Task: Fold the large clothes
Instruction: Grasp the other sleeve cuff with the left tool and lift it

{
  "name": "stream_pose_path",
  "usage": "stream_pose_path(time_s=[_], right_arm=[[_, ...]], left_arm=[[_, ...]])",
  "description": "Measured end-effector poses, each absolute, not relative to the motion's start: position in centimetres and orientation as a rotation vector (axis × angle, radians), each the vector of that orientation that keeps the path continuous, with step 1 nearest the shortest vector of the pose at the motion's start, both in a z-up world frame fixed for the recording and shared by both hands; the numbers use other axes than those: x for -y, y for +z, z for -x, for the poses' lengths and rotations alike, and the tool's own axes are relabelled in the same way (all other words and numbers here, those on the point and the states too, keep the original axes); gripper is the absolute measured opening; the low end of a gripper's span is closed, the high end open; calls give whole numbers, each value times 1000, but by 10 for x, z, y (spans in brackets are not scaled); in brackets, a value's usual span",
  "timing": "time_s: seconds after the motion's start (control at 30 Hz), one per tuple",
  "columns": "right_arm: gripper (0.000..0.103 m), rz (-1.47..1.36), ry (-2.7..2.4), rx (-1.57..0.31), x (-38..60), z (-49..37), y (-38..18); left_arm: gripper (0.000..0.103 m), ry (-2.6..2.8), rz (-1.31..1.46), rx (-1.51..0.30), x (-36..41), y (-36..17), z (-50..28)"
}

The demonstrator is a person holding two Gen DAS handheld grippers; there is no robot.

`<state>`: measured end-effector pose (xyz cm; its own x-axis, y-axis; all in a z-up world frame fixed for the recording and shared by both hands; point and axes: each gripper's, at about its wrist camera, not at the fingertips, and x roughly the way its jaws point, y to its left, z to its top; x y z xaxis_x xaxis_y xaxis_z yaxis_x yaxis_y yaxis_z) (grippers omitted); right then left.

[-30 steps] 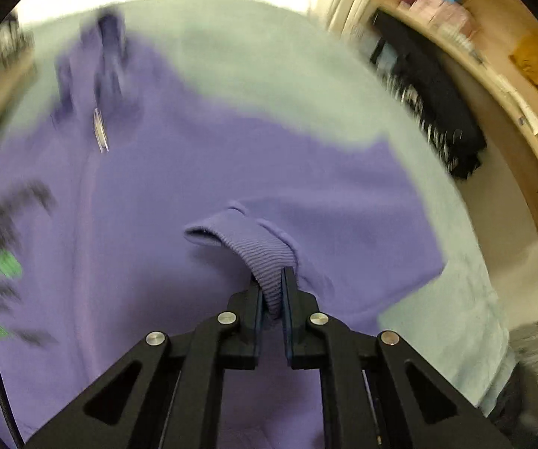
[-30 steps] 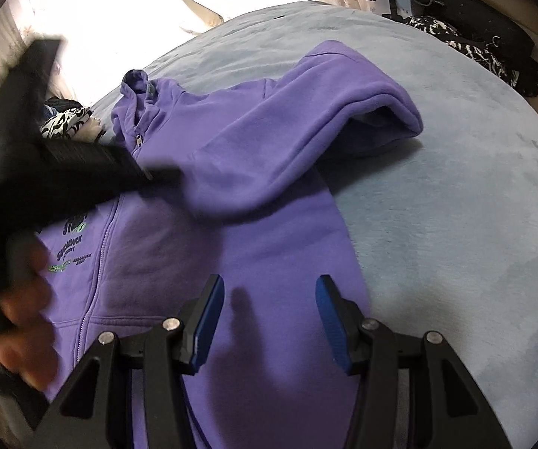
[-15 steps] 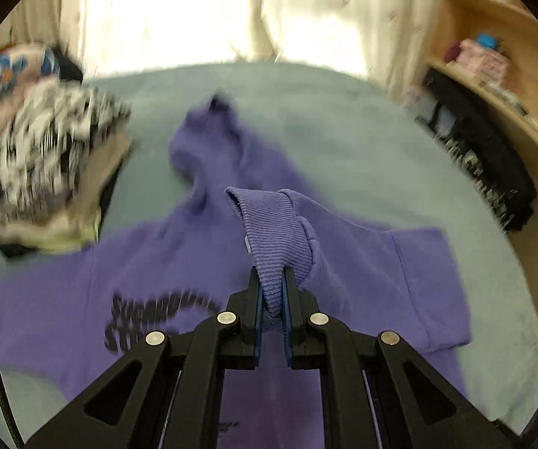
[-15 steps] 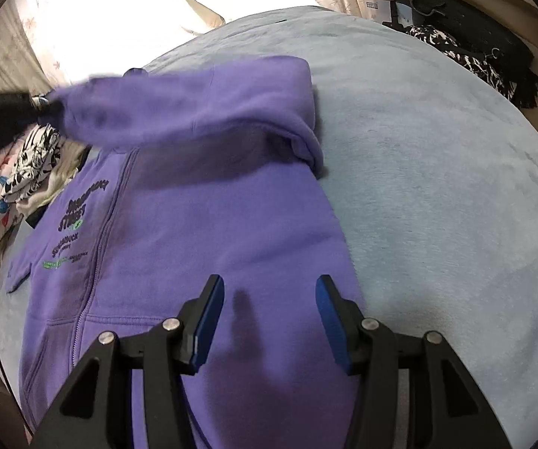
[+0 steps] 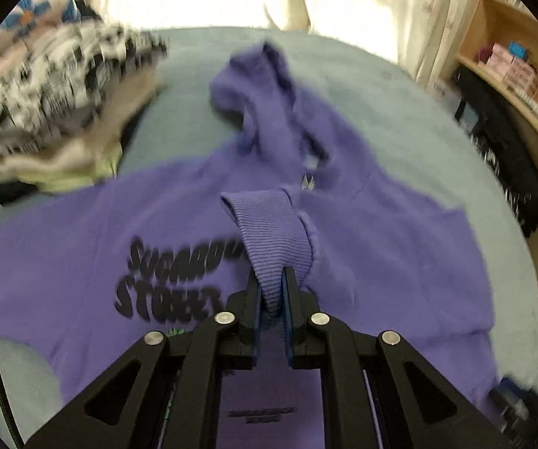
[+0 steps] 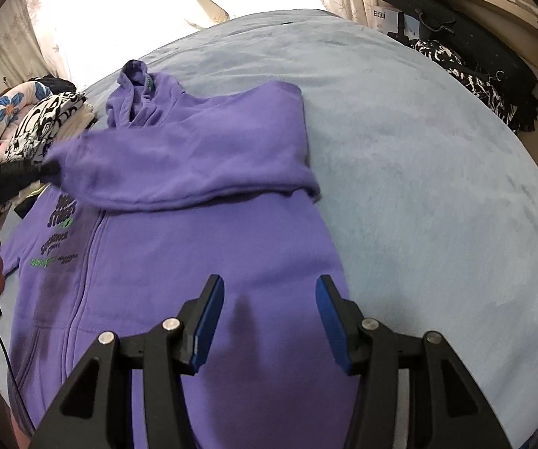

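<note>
A purple zip hoodie (image 6: 212,262) with dark chest lettering lies face up on a light blue bed cover (image 6: 437,187). My left gripper (image 5: 271,292) is shut on the ribbed cuff (image 5: 269,235) of its right sleeve and holds it above the chest. In the right wrist view that sleeve (image 6: 194,164) lies folded across the chest, with the left gripper (image 6: 48,168) at its end. My right gripper (image 6: 265,321) is open and empty, just above the hoodie's lower body. The hood (image 5: 257,78) points toward the window.
A stack of folded patterned clothes (image 5: 55,104) sits at the bed's left. Dark clothing (image 6: 474,71) lies by the wooden shelves (image 5: 512,75) on the right. Curtains and a bright window (image 6: 156,0) are behind the bed.
My left gripper has carried the cuff leftward across the chest, laying the sleeve over the hoodie's front. My right gripper has stayed open in the same place.
</note>
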<state>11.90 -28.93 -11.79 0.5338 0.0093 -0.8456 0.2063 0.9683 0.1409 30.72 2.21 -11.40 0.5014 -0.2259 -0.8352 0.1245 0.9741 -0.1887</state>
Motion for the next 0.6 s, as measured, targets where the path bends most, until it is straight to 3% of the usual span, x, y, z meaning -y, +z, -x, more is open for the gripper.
stream_pose_path(time_s=[0.07,0.2,0.3,0.6], right_arm=[[51,-247,-109,-1008,297,-130,-116],[52,-264,-109,-1026,314,-153,-108],[52,-242,-108,-1035,317,-173,-104],[52,-161,-111,-1107,312,-222,-123]], left_arm=[[10,-219,117,-1123,-30,-139,-313],[35,-273,256,-1162,-55,-148,-317],[47,-275,298,-1134,-65,-145,-324],[47,-266,269,-1181,-49,-151,-366]])
